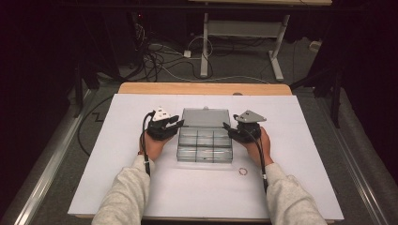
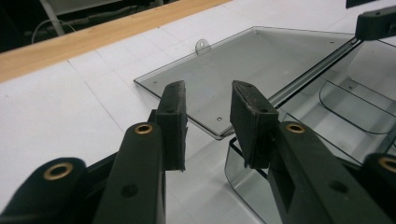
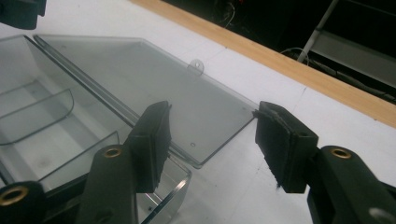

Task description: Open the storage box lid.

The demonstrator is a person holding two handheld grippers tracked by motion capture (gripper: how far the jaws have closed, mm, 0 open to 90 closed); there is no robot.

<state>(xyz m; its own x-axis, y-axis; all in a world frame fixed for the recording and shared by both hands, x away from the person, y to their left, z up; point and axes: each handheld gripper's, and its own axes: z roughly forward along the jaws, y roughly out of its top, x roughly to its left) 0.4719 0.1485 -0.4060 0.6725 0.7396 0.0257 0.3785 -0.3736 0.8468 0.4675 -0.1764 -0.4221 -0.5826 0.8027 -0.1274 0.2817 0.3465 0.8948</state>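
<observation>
A clear plastic compartment box (image 1: 204, 145) lies open in the middle of the white table top, its flat lid (image 1: 205, 118) folded back toward the far side. My left gripper (image 1: 178, 123) sits at the box's left far corner, open, jaws empty. In the left gripper view the left gripper (image 2: 208, 100) points over the lid's corner (image 2: 219, 123). My right gripper (image 1: 227, 128) is at the box's right far corner, open and empty. In the right gripper view the right gripper (image 3: 212, 123) straddles the lid's (image 3: 154, 79) corner, over the box's compartments (image 3: 42, 140).
A small ring-shaped loop (image 1: 242, 171) lies on the white surface (image 1: 305, 154) near the right forearm. The wooden table edge (image 1: 204, 88) runs along the far side. Beyond it are cables and a desk frame (image 1: 244, 42) on the floor.
</observation>
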